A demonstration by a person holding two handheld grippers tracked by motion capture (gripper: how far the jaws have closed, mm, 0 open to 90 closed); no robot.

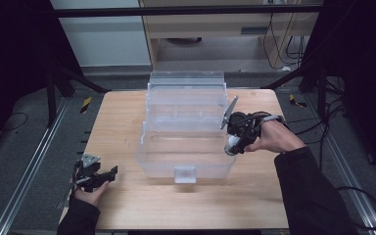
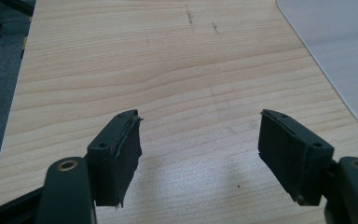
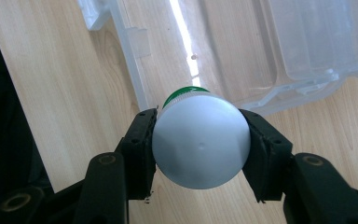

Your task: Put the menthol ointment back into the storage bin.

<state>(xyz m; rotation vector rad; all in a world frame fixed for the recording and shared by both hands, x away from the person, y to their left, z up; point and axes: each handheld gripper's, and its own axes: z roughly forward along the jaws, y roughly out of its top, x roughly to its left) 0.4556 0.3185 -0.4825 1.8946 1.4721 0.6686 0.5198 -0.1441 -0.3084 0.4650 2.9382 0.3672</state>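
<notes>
The right gripper (image 3: 200, 147), fingers clamped on a white bottle (image 3: 200, 144) at the clear box's (image 1: 186, 147) 3 o'clock rim, risks clipping that wall; left gripper (image 2: 200, 154) idles open.

The wooden table (image 1: 127, 205) had a light top with fine lines in it. A big clear plastic box (image 1: 186, 161) sat in the middle of it, with its lid (image 1: 186, 93) open and leaning back. The left gripper (image 1: 95, 177) rested near the front left corner.
</notes>
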